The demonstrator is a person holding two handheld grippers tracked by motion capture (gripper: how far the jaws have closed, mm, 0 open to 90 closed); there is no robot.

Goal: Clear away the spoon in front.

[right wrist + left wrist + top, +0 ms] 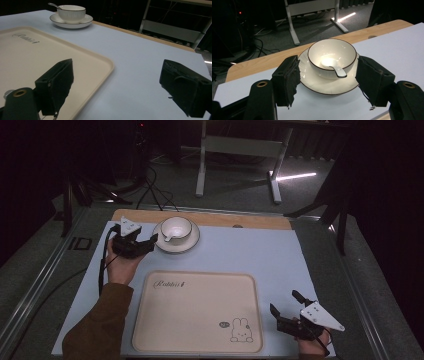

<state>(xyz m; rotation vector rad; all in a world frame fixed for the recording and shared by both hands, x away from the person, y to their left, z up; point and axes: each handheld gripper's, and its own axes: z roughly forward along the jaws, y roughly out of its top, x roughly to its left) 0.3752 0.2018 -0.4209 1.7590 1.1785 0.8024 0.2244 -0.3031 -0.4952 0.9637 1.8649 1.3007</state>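
At the bottom right of the high view the right gripper (286, 306) sits in the person's hand over the pale blue mat (280, 255), its jaws spread wide and empty, just off the lower right corner of the cream tray (195, 315). In the right gripper view those same jaws stand far apart at the lower corners of the frame, the left one hanging above the tray's rim and the right one above bare mat, with nothing between them. The tray fills the lower middle of the high view, with a small rabbit drawing (241, 330) near its lower right corner and a line of script (170, 283) at its upper left; nothing lies on it. Farther up, at the left of the frame, the left gripper (154, 239) is held by a hand coming out of a brown sleeve (97, 325), and its jaws are released, pointing rightward at the crockery. Just beyond its tips, in the upper middle-left of the high view, a white bowl (176, 227) stands upright on a white saucer (192, 242), with a white spoon (169, 237) resting inside the bowl, handle toward the gripper. In the left gripper view the saucer's near edge lies between the two open jaws, the bowl centred a little past them; whether the pads touch the saucer cannot be told. Behind the saucer runs the wooden table edge (250, 220), and beyond it the dim floor with a white table frame (240, 150).
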